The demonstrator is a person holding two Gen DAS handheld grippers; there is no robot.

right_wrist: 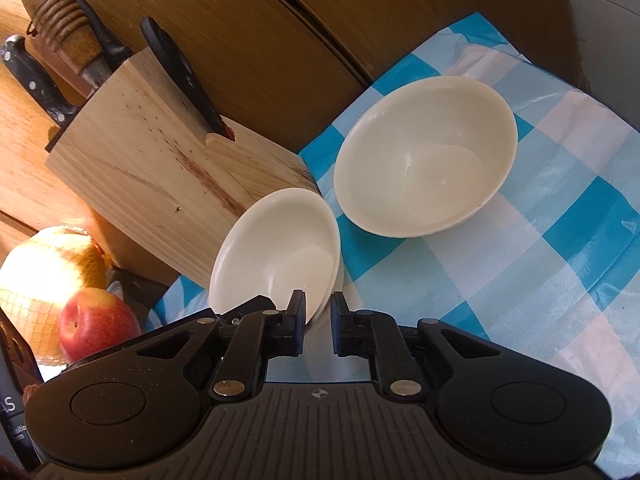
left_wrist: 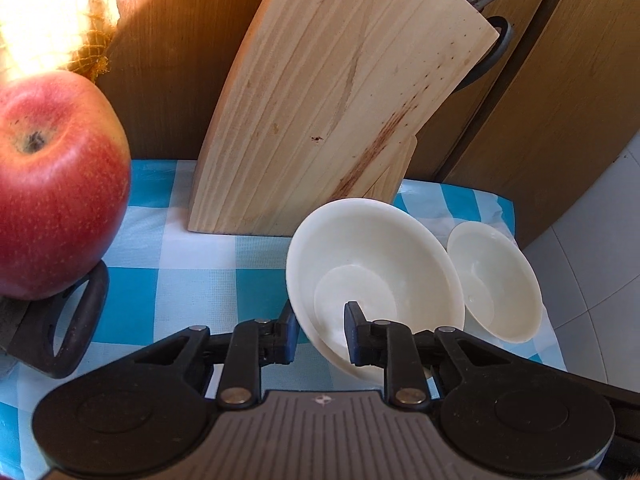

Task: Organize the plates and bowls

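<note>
Two white bowls sit on a blue-and-white checked cloth. In the left wrist view the nearer bowl (left_wrist: 372, 268) has my left gripper (left_wrist: 320, 330) straddling its near-left rim, one finger inside and one outside, jaws a little apart. The other bowl (left_wrist: 496, 280) lies to its right. In the right wrist view my right gripper (right_wrist: 318, 326) straddles the near rim of a tilted bowl (right_wrist: 276, 252), jaws slightly apart. A second bowl (right_wrist: 424, 156) lies further back on the right; it looks like a stack of two.
A wooden knife block (left_wrist: 320, 104) with knives and scissors stands behind the bowls against wooden cabinet doors; it also shows in the right wrist view (right_wrist: 160, 168). A red apple (left_wrist: 52, 184) and a netted yellow melon (left_wrist: 52, 16) are at the left. The cloth's edge (left_wrist: 532, 320) drops to a tiled floor.
</note>
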